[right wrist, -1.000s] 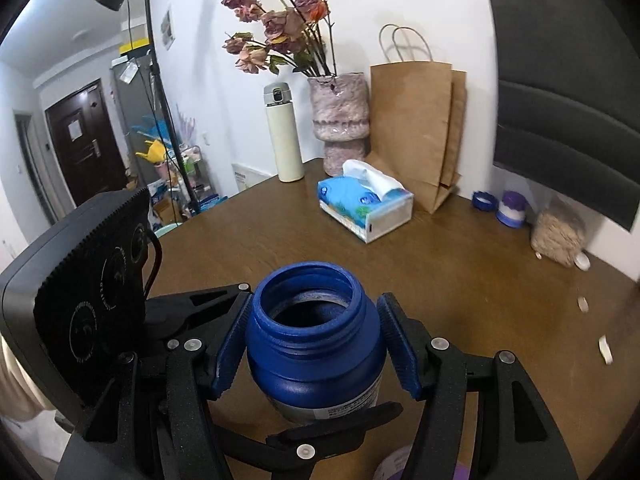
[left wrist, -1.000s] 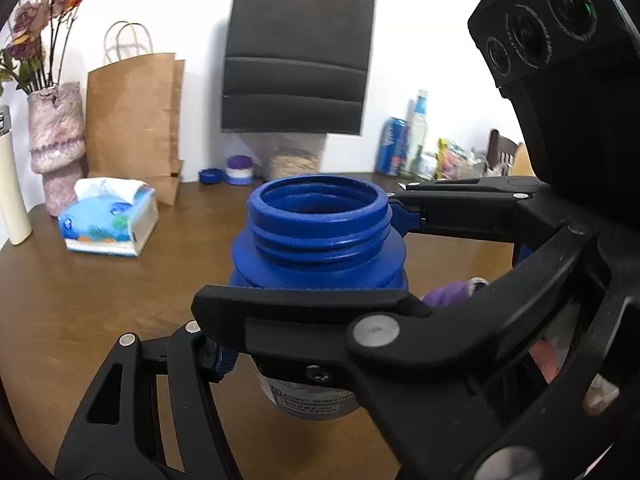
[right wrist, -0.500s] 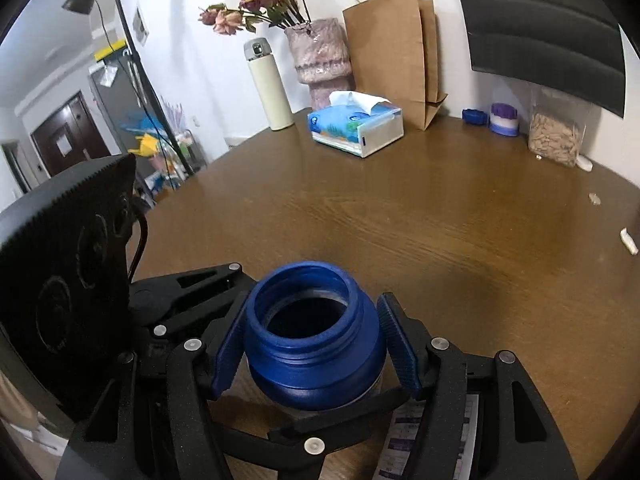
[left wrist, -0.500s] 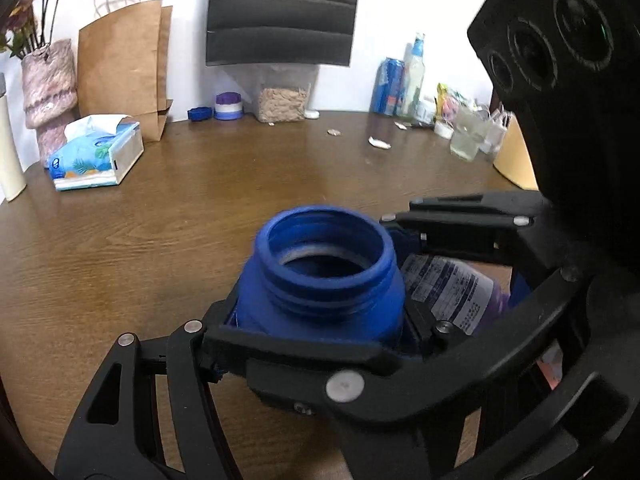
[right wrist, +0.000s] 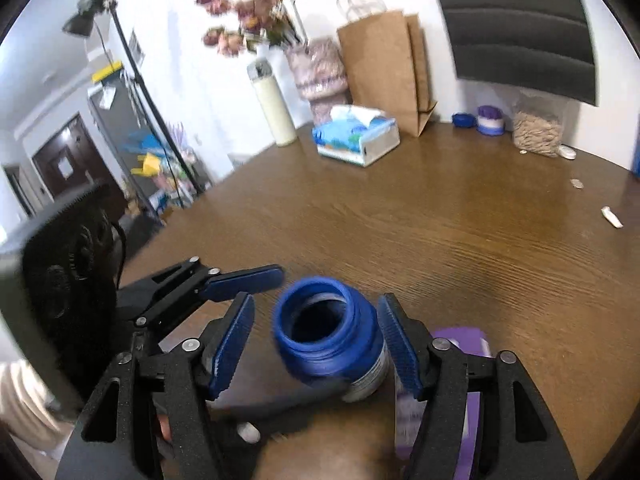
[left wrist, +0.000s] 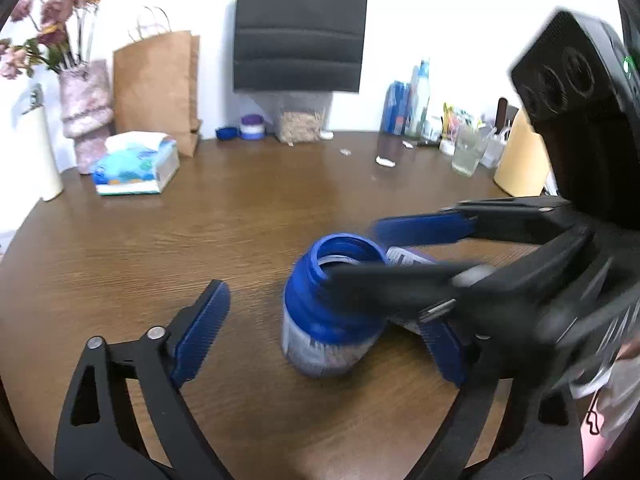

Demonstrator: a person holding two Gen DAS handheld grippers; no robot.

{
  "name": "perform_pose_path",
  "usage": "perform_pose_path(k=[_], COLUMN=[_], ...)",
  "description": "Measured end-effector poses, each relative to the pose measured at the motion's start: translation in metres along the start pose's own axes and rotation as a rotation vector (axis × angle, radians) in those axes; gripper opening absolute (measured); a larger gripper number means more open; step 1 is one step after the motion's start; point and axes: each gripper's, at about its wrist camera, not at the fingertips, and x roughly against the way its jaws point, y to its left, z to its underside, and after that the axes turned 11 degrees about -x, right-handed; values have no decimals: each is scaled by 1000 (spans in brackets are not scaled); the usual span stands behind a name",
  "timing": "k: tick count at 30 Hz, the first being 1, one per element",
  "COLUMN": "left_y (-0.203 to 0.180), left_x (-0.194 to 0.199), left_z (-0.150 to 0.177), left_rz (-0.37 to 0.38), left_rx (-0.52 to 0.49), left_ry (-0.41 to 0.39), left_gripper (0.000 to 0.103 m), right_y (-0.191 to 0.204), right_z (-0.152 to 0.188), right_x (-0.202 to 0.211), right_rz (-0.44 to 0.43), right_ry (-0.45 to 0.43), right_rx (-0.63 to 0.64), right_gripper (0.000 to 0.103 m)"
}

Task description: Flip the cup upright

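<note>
A blue cup with a wide threaded mouth and a white label stands upright on the brown table, mouth up. In the left wrist view my left gripper is open. Its blue pads stand well apart on either side of the cup, and its right finger is partly hidden. The blurred right gripper reaches in from the right. In the right wrist view the cup sits between the open right gripper, with a gap at the left pad. The right pad is close against the cup.
A purple labelled packet lies flat just right of the cup. At the back left stand a tissue box, a paper bag, a vase and a white flask. Bottles and a glass crowd the back right.
The cup has come down from mid-air onto the table and stays upright. Both grippers have opened off it, and the left one has drawn back.
</note>
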Motion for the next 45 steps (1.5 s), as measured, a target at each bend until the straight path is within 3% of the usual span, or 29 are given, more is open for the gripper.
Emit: perform_pose_path(k=[3,5,8,11,13,18,24,29,33,36,39,41,43,45], left_y=[5,8,12,15,11,-3,-24,-27,-36,-49,-60,-69,-76,-85], left_x=[37,68,104,126,134,151,165,173,196,217,231,242,256,270], left_z=[4,9,15,21,24,28,36,44,62,84,107,124,140,163], left_rz=[-24,-106,-265,-314,-344,-365,-386,-392,-411,-439,-443,-475,-504,-497], left_rx=[17,19,17,59,66,73,19,43,40,20,-11,-16,11,79], left_ry=[-33,-74,-118,-130,-121,-141,-180,-190,-249,-308,-308,-306,-325,-355], left_gripper=[92,103,103,103,103,103,103,103,103,103,103,103,103,103], right_y=[4,6,5,6,7,14,27,35,47,64,79,88,97,102], right_z=[6,14,29,49,58,78,95,100,115,140,170,192,213,238], right_x=[34,63,98,117,127,151,161,164,171,179,184,180,178,182], right_rz=[31,79,218,397,441,444,466,449,451,413,387,426,449,414], right_ry=[-40,-73,-142,-203,-214,-245,-282,-305,-352,-404,-450,-475,-490,-509], right_rx=[-7,-10,-16,-16,-44,-101,-41,-48,-33,-14,29,68,96,53], right_gripper=[78,80,93,94,94,94,94,94,94,94,94,94,94,94])
